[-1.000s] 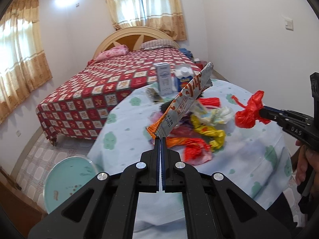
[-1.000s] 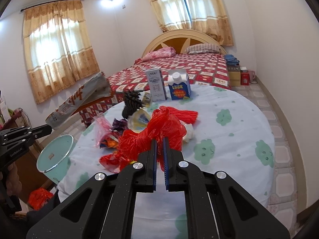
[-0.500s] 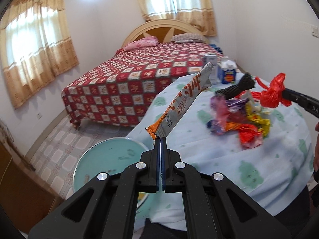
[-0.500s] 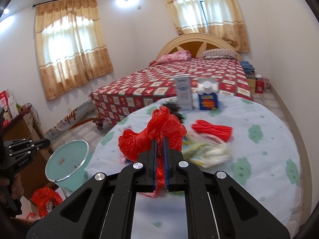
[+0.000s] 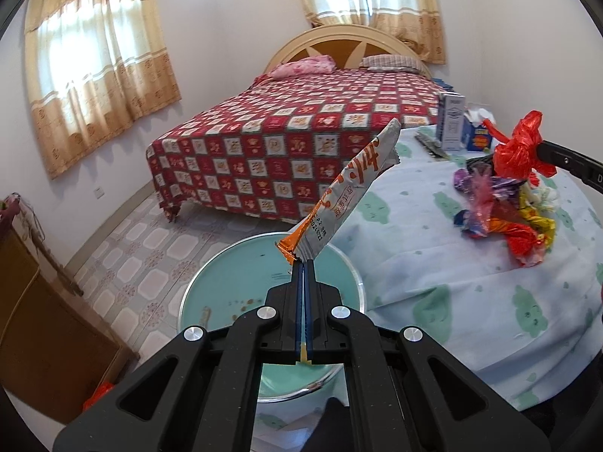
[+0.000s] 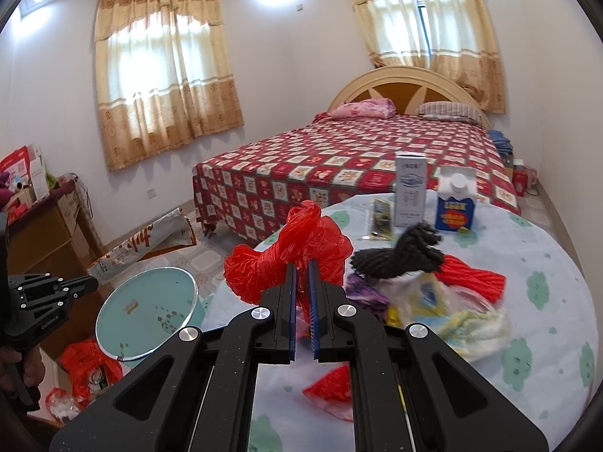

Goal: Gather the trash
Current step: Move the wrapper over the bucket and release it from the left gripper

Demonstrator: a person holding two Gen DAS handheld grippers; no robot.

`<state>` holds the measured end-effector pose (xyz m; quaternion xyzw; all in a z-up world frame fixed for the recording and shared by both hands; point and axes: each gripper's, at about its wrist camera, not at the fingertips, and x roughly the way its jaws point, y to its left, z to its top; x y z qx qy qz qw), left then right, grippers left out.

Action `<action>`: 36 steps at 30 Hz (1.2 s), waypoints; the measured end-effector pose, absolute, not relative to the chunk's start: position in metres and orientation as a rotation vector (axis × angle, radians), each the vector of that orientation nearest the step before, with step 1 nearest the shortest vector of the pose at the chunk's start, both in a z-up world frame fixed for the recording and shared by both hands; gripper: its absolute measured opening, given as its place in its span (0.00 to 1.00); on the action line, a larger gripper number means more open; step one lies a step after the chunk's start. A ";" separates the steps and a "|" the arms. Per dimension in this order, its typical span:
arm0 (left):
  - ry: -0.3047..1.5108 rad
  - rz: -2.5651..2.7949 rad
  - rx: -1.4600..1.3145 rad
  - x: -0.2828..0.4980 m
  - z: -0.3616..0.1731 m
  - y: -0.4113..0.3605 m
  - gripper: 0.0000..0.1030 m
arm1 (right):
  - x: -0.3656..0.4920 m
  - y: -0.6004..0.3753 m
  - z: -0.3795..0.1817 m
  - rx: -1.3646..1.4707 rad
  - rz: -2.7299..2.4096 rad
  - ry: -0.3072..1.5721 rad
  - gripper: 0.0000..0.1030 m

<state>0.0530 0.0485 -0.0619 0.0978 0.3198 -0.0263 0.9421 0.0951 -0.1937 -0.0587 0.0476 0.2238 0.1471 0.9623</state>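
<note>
My left gripper (image 5: 303, 261) is shut on the end of a long silver and orange snack wrapper (image 5: 354, 184), held over the open teal trash bin (image 5: 233, 293) on the floor. My right gripper (image 6: 302, 261) is shut on a crumpled red plastic bag (image 6: 297, 252), held above the table's left edge. It also shows in the left wrist view (image 5: 518, 147). A heap of mixed wrappers (image 6: 433, 293) lies on the round table with its pale blue cloth (image 6: 535, 263). The bin (image 6: 147, 318) and wrapper (image 6: 139, 248) also show in the right wrist view.
A white carton (image 6: 410, 188) and a blue carton (image 6: 455, 205) stand at the table's far side. A bed with a red checked cover (image 5: 301, 139) is behind. A wooden cabinet (image 5: 41, 324) stands left of the bin. Red bags (image 6: 88, 365) lie on the floor.
My left gripper has swung left off the table with the wrapper and now sits over the bin. My right gripper has carried the red bag left toward the table edge.
</note>
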 end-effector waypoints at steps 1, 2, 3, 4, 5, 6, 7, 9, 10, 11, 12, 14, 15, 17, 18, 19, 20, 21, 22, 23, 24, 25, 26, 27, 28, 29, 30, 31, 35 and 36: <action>0.655 -0.046 0.197 0.053 -0.063 0.052 0.01 | 0.097 -0.191 -0.059 0.091 0.302 0.454 0.07; 0.656 -0.038 0.195 0.053 -0.063 0.055 0.01 | 0.099 -0.188 -0.059 0.088 0.304 0.455 0.07; 0.659 -0.033 0.194 0.053 -0.064 0.058 0.01 | 0.102 -0.185 -0.059 0.084 0.309 0.458 0.07; 0.662 -0.023 0.194 0.053 -0.065 0.062 0.01 | 0.104 -0.183 -0.059 0.082 0.313 0.460 0.07; 0.664 -0.017 0.192 0.053 -0.066 0.064 0.01 | 0.106 -0.181 -0.059 0.080 0.316 0.461 0.07; 0.668 -0.009 0.189 0.054 -0.067 0.068 0.01 | 0.108 -0.179 -0.060 0.078 0.320 0.462 0.07; 0.670 -0.004 0.188 0.054 -0.067 0.070 0.01 | 0.110 -0.175 -0.060 0.077 0.323 0.463 0.07; 0.673 0.006 0.186 0.054 -0.069 0.075 0.01 | 0.114 -0.168 -0.061 0.071 0.332 0.467 0.07; 0.675 0.014 0.184 0.054 -0.069 0.077 0.01 | 0.115 -0.165 -0.062 0.067 0.336 0.469 0.07; 0.676 0.017 0.183 0.055 -0.069 0.080 0.01 | 0.117 -0.163 -0.063 0.064 0.340 0.472 0.07; 0.677 0.022 0.181 0.055 -0.069 0.082 0.01 | 0.119 -0.160 -0.064 0.061 0.344 0.475 0.07; 0.680 0.031 0.177 0.056 -0.070 0.084 0.01 | 0.123 -0.156 -0.066 0.057 0.350 0.480 0.07; 0.681 0.033 0.177 0.057 -0.070 0.086 0.01 | 0.124 -0.154 -0.067 0.056 0.354 0.483 0.07; 0.684 0.040 0.173 0.057 -0.071 0.089 0.01 | 0.128 -0.148 -0.069 0.050 0.361 0.488 0.07; 0.685 0.044 0.172 0.058 -0.071 0.090 0.01 | 0.130 -0.146 -0.069 0.049 0.364 0.490 0.07; 0.687 0.047 0.171 0.058 -0.072 0.091 0.01 | 0.131 -0.142 -0.070 0.047 0.369 0.493 0.07; 0.689 0.050 0.169 0.058 -0.072 0.093 0.01 | 0.132 -0.140 -0.070 0.045 0.372 0.494 0.07; 0.691 0.053 0.166 0.059 -0.073 0.094 0.01 | 0.133 -0.137 -0.071 0.042 0.375 0.495 0.07; 0.691 0.056 0.166 0.059 -0.073 0.096 0.01 | 0.134 -0.133 -0.071 0.038 0.381 0.498 0.07; 0.692 0.059 0.166 0.059 -0.074 0.097 0.01 | 0.135 -0.130 -0.071 0.036 0.385 0.499 0.07; 0.694 0.061 0.164 0.060 -0.074 0.099 0.01 | 0.136 -0.127 -0.072 0.031 0.390 0.501 0.07; 0.696 0.064 0.163 0.060 -0.075 0.100 0.01 | 0.138 -0.123 -0.072 0.028 0.395 0.504 0.07; 0.697 0.067 0.163 0.060 -0.075 0.102 0.01 | 0.139 -0.121 -0.072 0.024 0.399 0.507 0.07; 0.699 0.071 0.162 0.060 -0.076 0.103 0.01 | 0.140 -0.117 -0.074 0.019 0.404 0.510 0.07; 0.702 0.074 0.160 0.060 -0.076 0.105 0.01 | 0.141 -0.114 -0.074 0.016 0.406 0.512 0.07; 0.703 0.076 0.159 0.061 -0.077 0.105 0.01 | 0.143 -0.111 -0.075 0.012 0.410 0.516 0.07; 0.704 0.079 0.158 0.061 -0.078 0.107 0.01 | 0.143 -0.108 -0.076 0.008 0.413 0.518 0.07; 0.707 0.082 0.157 0.061 -0.079 0.108 0.01 | 0.144 -0.106 -0.076 0.007 0.415 0.520 0.07; 0.712 0.091 0.154 0.061 -0.082 0.114 0.00 | 0.146 -0.096 -0.080 -0.005 0.426 0.532 0.07; 0.714 0.092 0.152 0.061 -0.082 0.115 0.00 | 0.147 -0.094 -0.081 -0.008 0.428 0.534 0.07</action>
